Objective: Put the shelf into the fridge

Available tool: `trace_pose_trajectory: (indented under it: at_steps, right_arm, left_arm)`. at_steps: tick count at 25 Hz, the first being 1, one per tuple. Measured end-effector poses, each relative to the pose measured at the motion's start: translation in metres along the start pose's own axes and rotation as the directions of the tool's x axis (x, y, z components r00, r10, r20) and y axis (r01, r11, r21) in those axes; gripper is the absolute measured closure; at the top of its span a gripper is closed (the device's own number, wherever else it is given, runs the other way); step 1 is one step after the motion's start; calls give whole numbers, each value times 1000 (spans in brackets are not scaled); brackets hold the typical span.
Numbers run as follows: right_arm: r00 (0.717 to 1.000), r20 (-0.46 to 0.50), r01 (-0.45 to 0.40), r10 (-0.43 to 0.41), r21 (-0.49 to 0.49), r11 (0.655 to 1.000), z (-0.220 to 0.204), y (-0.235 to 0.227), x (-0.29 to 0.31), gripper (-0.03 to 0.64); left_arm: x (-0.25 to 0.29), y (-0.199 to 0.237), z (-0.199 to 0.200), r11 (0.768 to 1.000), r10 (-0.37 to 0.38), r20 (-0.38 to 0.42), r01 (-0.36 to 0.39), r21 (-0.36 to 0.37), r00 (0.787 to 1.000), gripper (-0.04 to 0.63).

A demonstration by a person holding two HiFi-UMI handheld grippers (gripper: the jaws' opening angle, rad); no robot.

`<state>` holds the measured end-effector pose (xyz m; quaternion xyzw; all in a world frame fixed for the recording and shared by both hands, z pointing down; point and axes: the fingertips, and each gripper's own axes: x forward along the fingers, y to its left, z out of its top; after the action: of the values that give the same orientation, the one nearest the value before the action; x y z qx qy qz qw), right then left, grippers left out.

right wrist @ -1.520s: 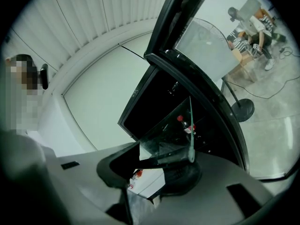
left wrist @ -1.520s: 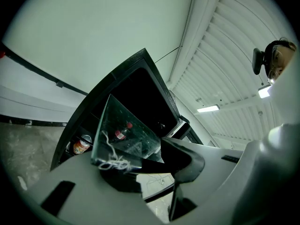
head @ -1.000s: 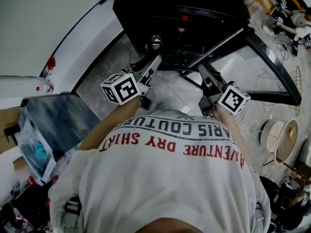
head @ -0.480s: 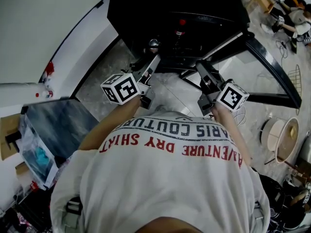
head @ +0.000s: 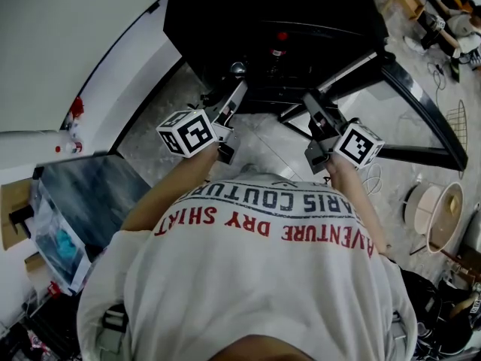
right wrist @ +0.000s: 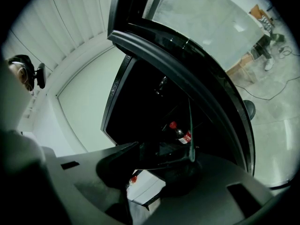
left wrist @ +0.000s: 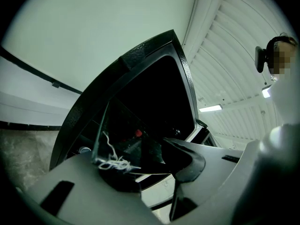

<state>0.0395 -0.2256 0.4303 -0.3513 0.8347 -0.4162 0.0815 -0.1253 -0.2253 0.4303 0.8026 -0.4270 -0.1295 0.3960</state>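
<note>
Grey stone floor (head: 154, 138) under an open black fridge (head: 278, 13). The left gripper (head: 233, 96) and right gripper (head: 316, 111) each pinch one side of the clear glass shelf (left wrist: 119, 135). Both sets of jaws are about half closed, clamped on the glass, and the shelf is held right at the fridge's mouth.

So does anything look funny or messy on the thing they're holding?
Yes: a tangle of white thread-like strands clings to the edge of the glass shelf, right by the jaws of the left gripper. It looks like stray fluff that doesn't belong on glass; I cannot tell what it is. Nothing else stands out.
</note>
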Motion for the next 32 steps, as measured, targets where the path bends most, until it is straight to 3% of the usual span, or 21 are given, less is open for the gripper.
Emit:
trace_pose_trajectory:
  at_steps: [15,19,32]
  right_arm:
    - [999,32,11,-11,-9,1000,10,-14,15,480]
    - [999,38,-5,6,-30,1000,15,-11,18,480]
    - [999,47,11,-10,-27,1000,16,-13,19,482]
  left_arm:
    - [14,7,5,998,-50,11,50,42,999,435]
    - [15,1,1,993,-100,-32,102,64,994,370]
    - [9,-13,-34,977,-167,-146,184,109,975,362]
